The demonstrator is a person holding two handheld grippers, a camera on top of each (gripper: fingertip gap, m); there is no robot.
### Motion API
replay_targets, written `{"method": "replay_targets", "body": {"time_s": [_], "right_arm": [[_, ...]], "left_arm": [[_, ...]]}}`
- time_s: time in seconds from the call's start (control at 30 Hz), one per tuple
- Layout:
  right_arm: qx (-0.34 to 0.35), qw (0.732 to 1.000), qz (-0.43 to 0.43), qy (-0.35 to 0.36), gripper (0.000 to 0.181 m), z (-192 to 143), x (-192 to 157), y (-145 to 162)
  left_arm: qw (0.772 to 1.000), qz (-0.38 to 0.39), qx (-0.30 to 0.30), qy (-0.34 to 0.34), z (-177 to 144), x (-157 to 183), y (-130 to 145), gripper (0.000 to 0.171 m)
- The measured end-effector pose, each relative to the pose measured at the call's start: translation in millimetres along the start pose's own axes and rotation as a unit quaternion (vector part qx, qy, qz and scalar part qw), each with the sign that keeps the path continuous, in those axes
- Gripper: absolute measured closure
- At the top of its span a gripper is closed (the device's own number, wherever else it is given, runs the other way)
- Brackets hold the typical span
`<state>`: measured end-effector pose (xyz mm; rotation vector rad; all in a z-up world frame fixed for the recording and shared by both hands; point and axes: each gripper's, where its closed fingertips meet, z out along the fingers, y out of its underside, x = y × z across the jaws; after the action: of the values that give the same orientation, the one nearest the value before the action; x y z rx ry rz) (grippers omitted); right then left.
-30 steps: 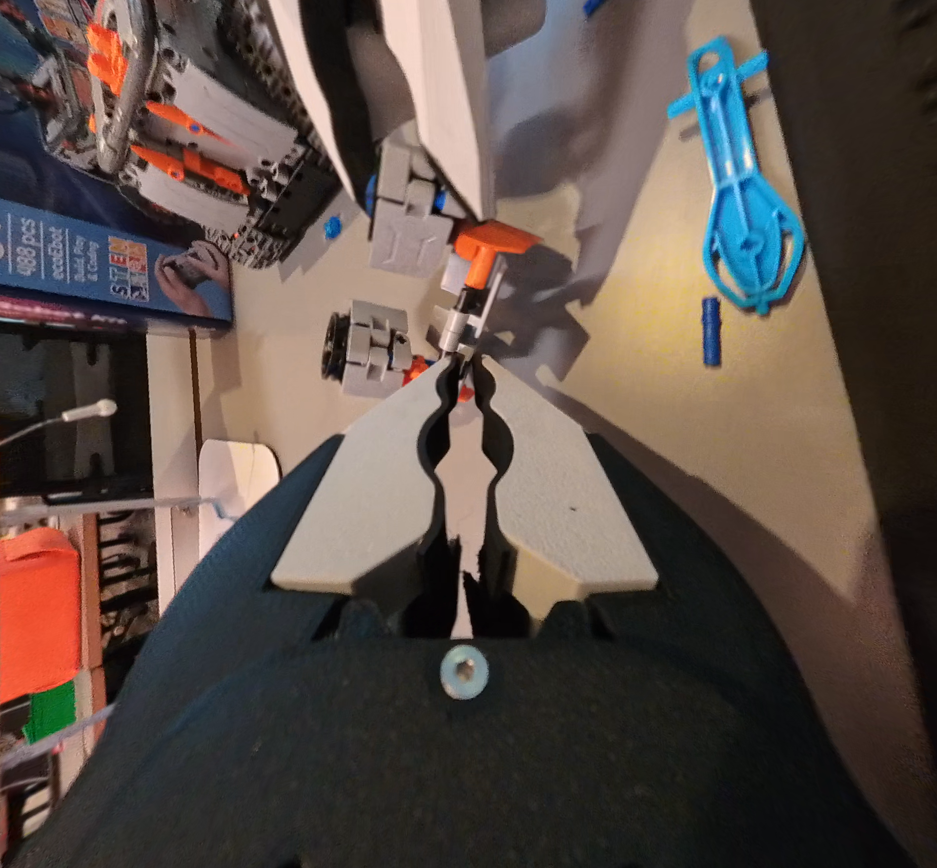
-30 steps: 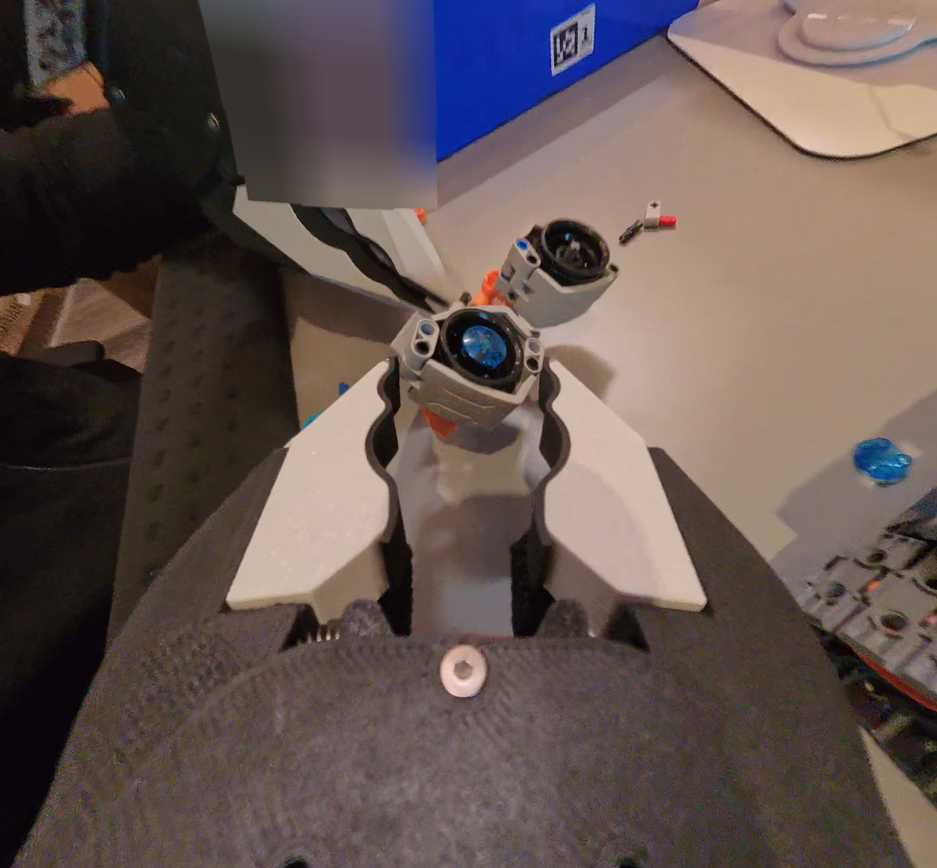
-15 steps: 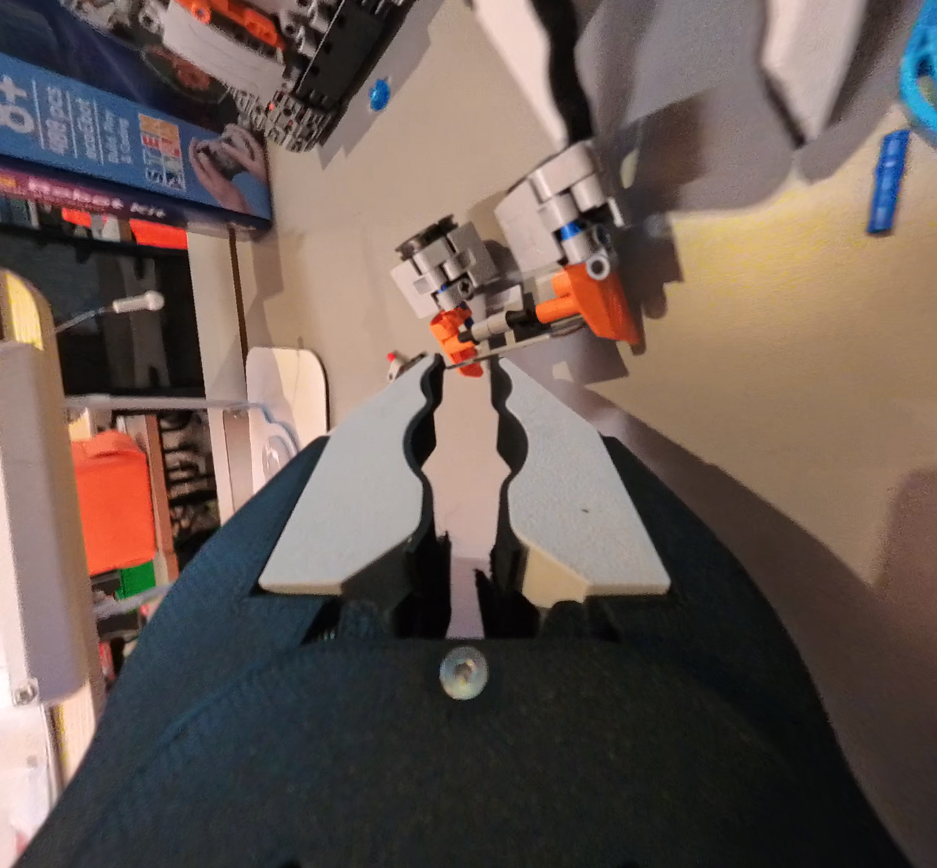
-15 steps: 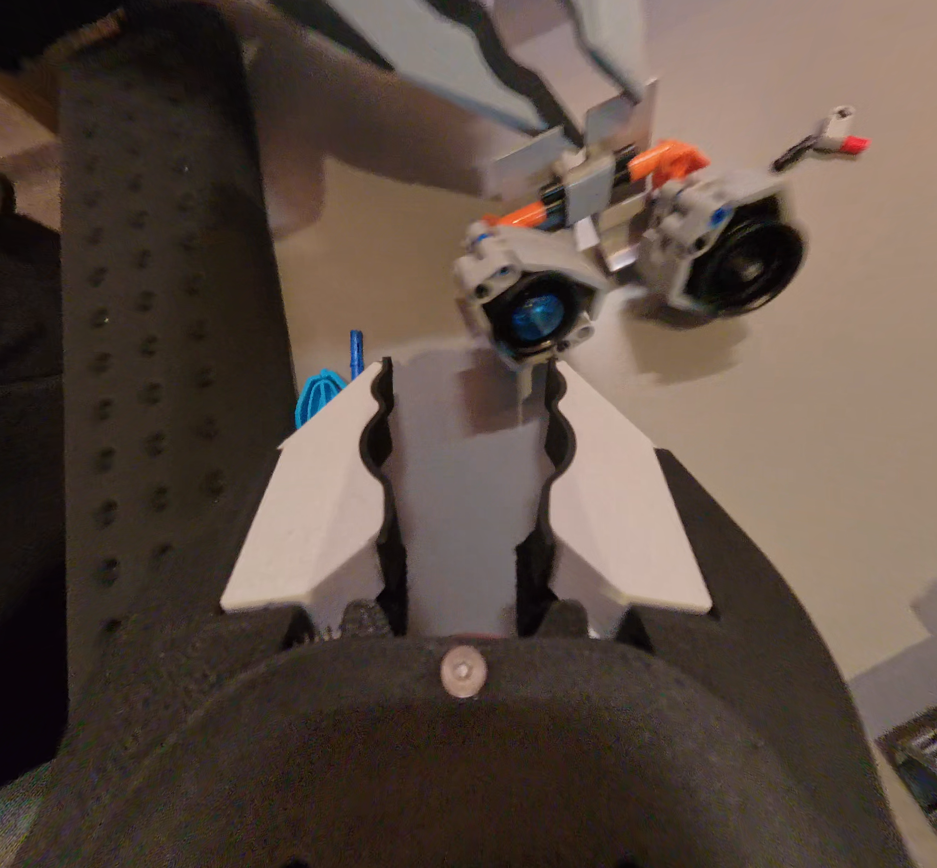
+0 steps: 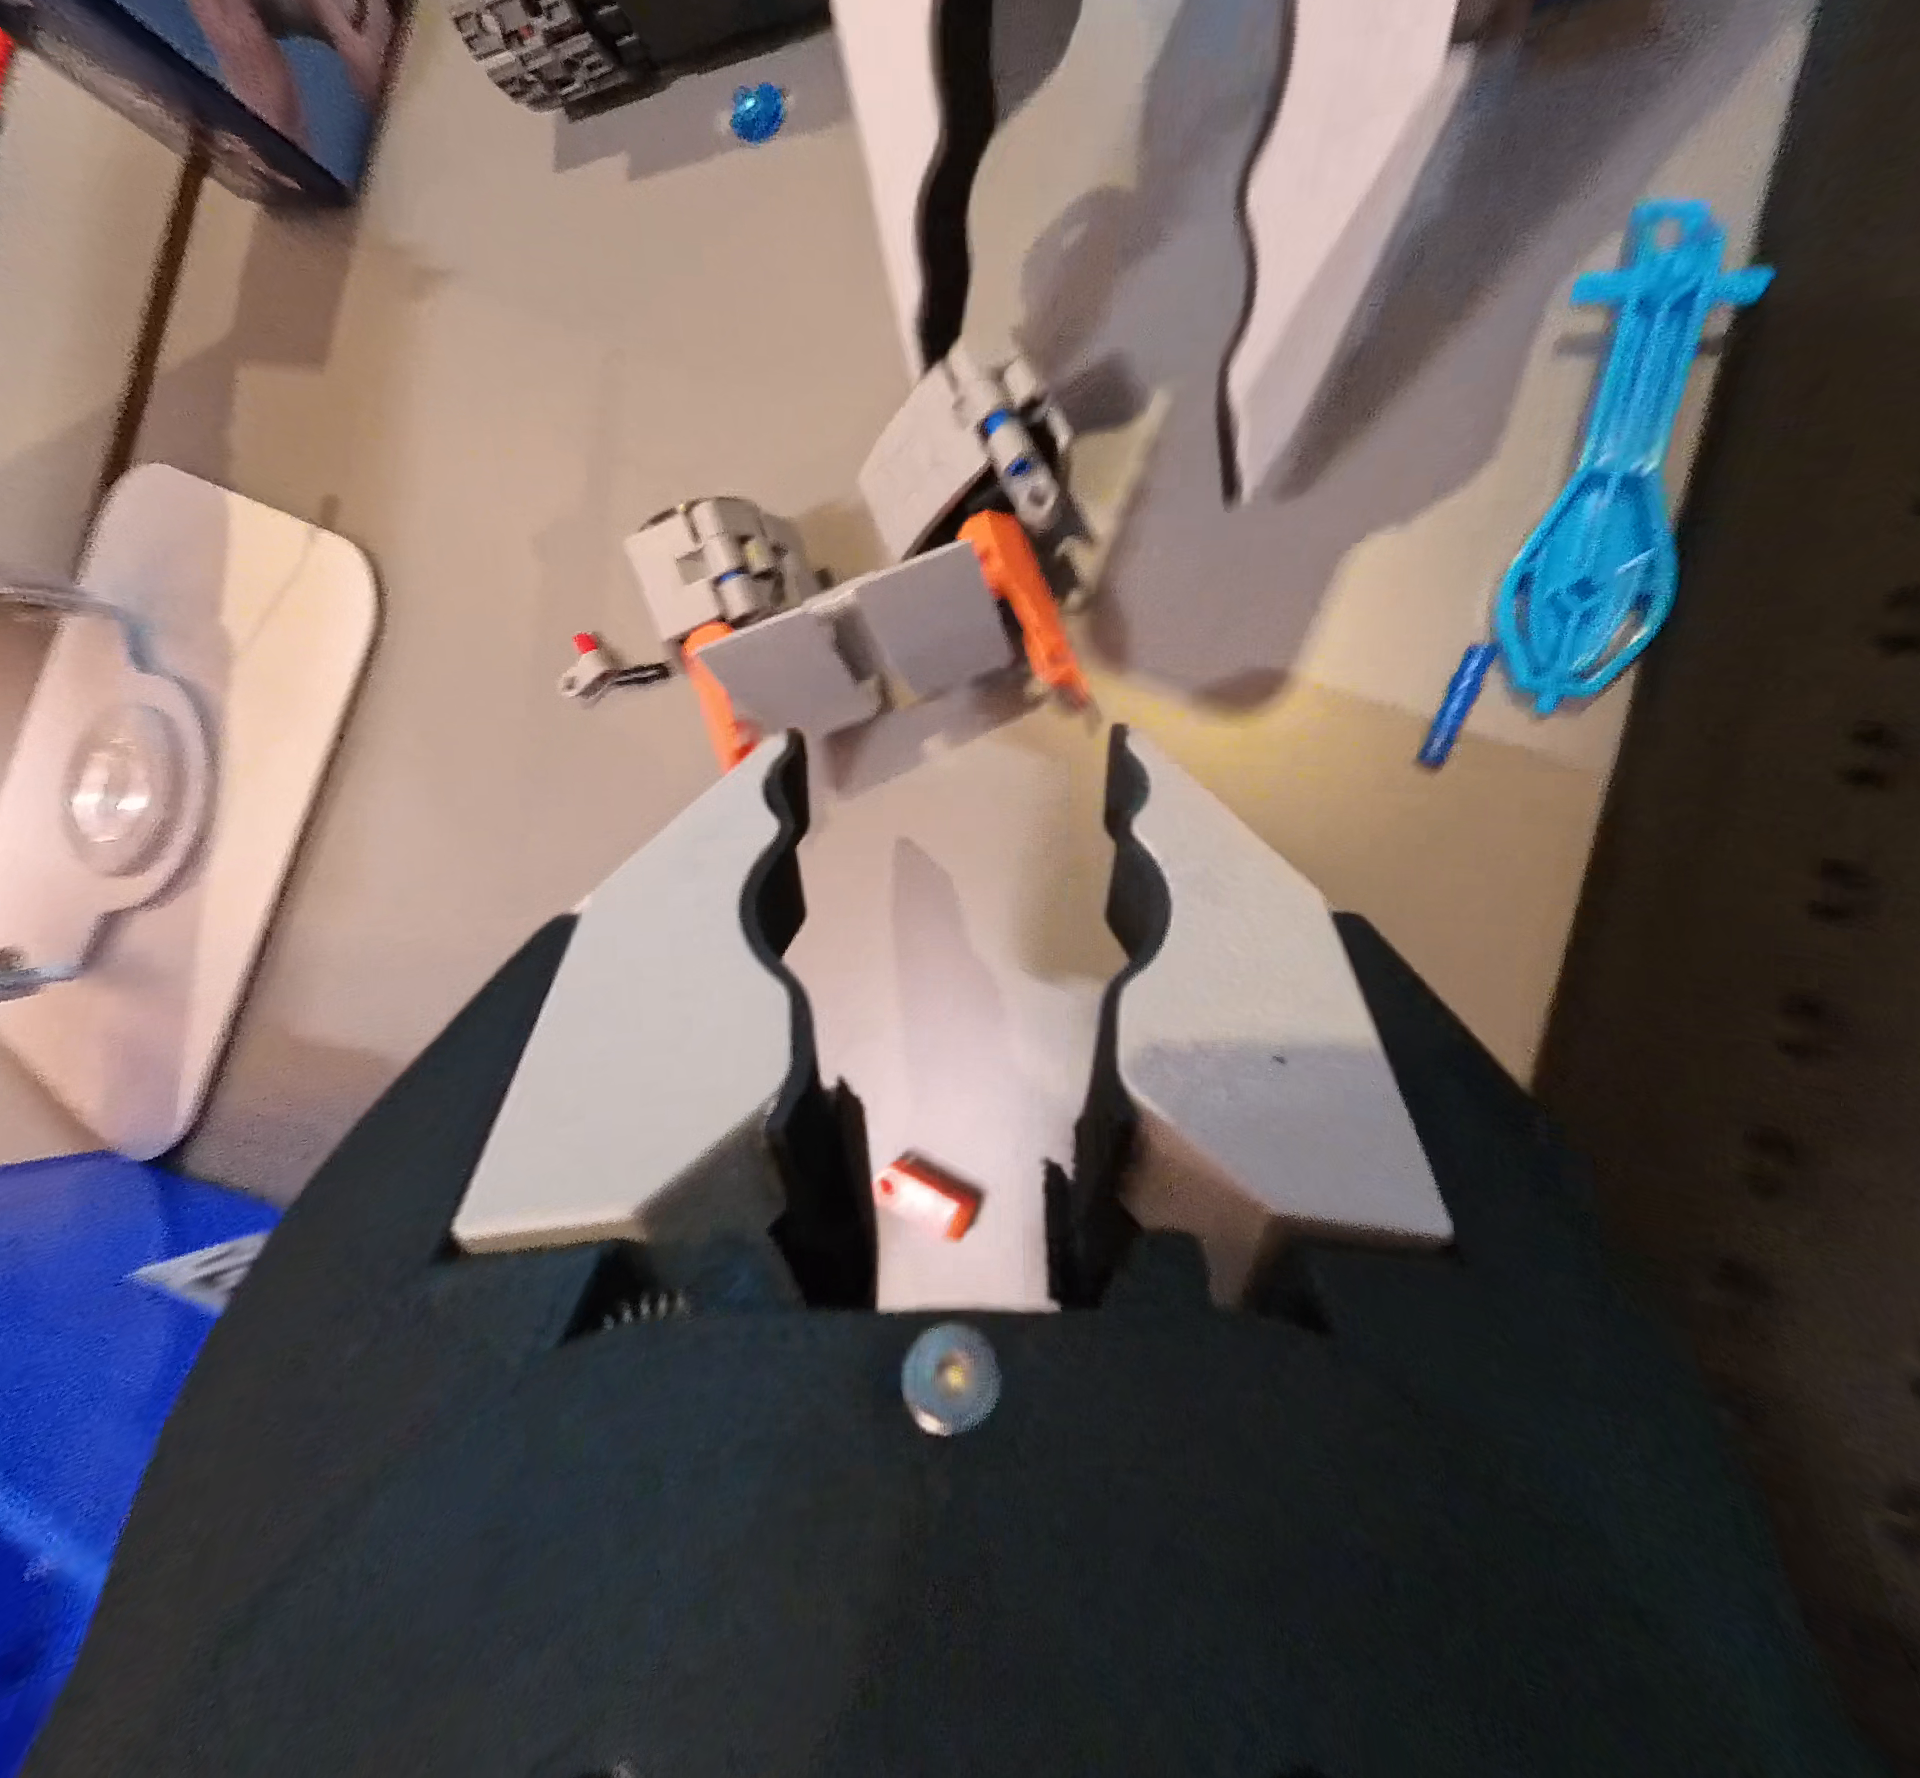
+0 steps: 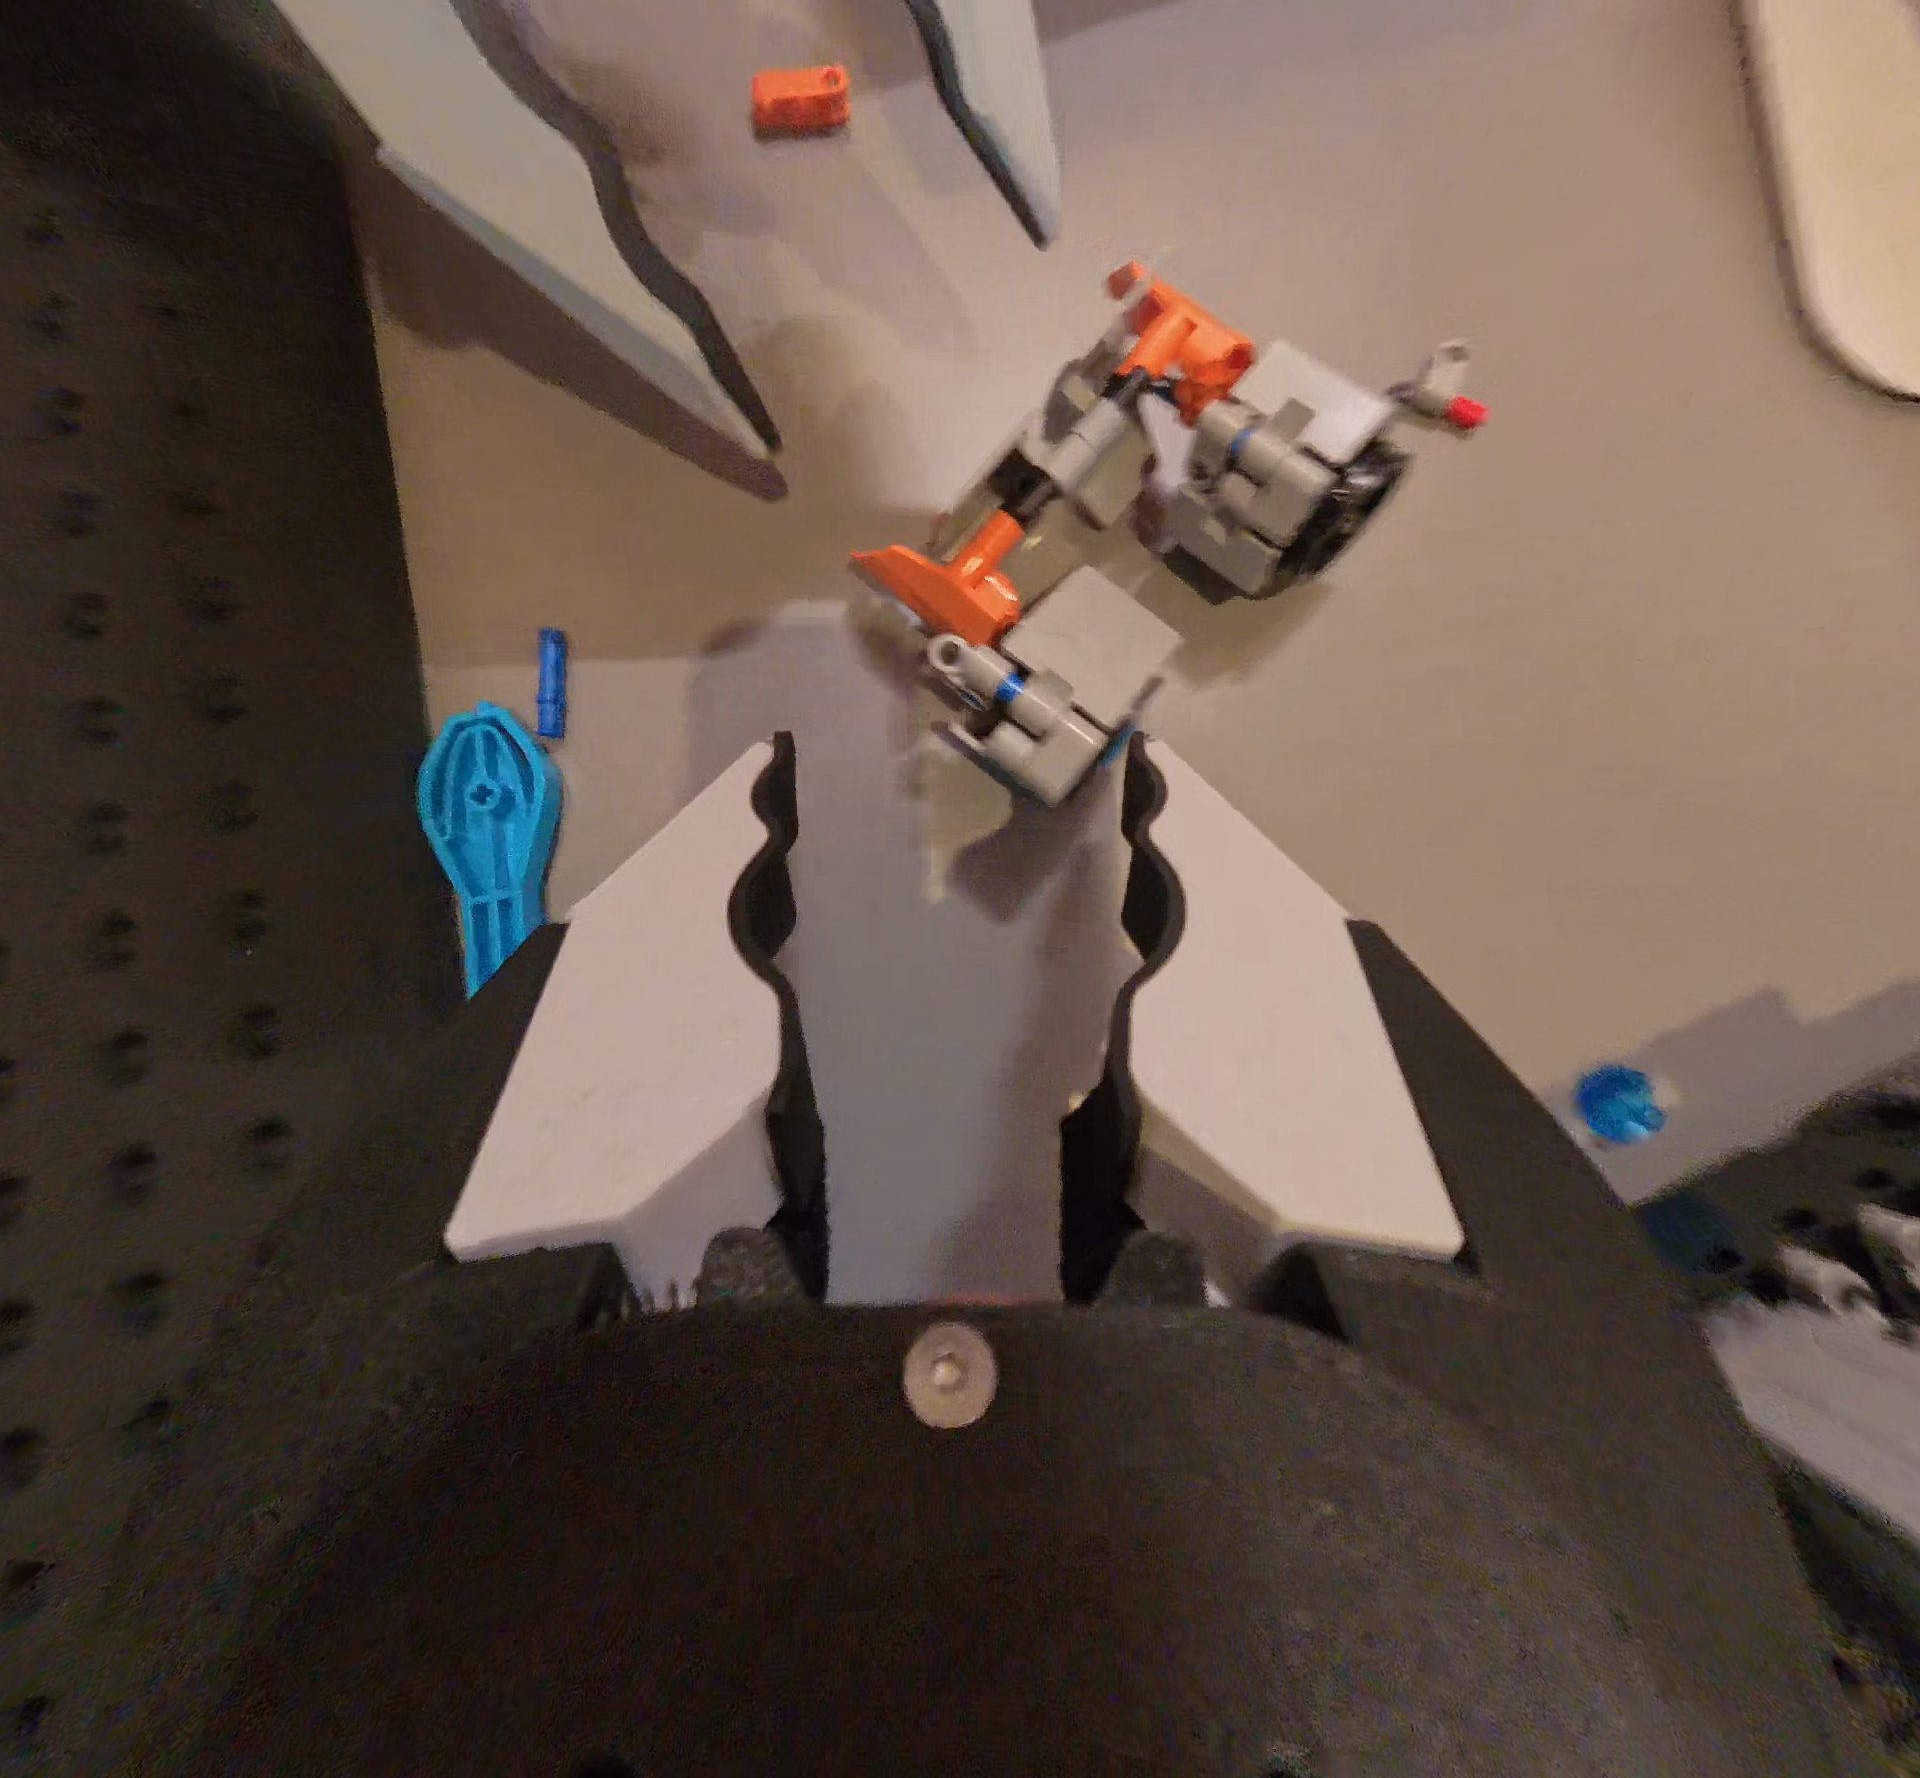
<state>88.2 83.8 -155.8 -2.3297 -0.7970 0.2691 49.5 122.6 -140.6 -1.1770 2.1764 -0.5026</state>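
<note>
Jaws of both left gripper [image 5: 951,741] and right gripper [image 6: 951,746] gape empty, facing across the grey-orange brick assembly [image 6: 1132,544].

A beige tabletop [image 5: 582,398] fills both views under warm light with soft shadows. A dark perforated panel [image 6: 177,585] stands at nine o'clock in the right view, three o'clock in the left.

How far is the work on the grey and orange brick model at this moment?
Done: the model is partly assembled and lies on the table. In hand: nothing; the left gripper and right gripper are both open, tips near the model. Remaining: an orange piece, a blue pin and a blue stud lie loose.
</note>
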Motion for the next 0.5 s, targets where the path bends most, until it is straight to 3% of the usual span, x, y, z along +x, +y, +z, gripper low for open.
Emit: {"method": "replay_targets", "body": {"time_s": [0.17, 0.23, 0.37, 0.5], "right_arm": [[-0.002, 0.995, -0.024, -0.095, 0.119, 11, -50, -14], [0.011, 0.994, -0.036, -0.104, 0.119, 4, -54, -21], [0.054, 0.998, -0.018, -0.022, 0.125, -14, -7, -38], [0.044, 0.998, -0.021, 0.045, 0.115, -5, 38, -42]], "left_arm": [[0.996, -0.080, 0.003, 0.041, 7, 2, 2, 0.112], [0.991, -0.106, 0.033, 0.070, 0, 2, -2, 0.110], [0.988, -0.127, 0.057, 0.066, -11, -9, -5, 0.106], [0.991, -0.114, 0.040, 0.059, -8, -4, -3, 0.103]]}}
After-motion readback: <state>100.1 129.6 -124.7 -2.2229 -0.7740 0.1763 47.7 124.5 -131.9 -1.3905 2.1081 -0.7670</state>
